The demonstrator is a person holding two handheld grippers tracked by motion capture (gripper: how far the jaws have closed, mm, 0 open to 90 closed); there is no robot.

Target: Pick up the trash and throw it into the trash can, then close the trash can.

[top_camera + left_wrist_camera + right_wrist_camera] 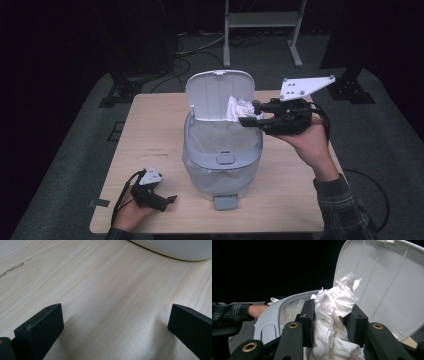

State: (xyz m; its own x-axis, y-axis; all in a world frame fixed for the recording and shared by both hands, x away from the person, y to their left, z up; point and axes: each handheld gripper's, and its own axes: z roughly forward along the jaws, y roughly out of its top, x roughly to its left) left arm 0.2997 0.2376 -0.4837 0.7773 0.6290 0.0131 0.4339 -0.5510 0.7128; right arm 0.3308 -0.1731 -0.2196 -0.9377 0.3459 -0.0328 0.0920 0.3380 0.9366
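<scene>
Wooden table point(150, 130) on grey carpet; metal stand legs point(260, 30) behind, dark surround. Grey-white pedal bin point(222, 160) at table centre, lid point(212, 95) raised upright, clear liner inside, pedal at front edge. Right tongs point(250, 120) above bin's open mouth, pinching crumpled white tissue point(334, 315), wad just before lid's inner face. Left tongs point(167, 200) spread wide, nothing between, low over table near bin's base, front-left.

The crumpled tissue point(334, 322) hides the bin's point(269, 320) inside.
</scene>
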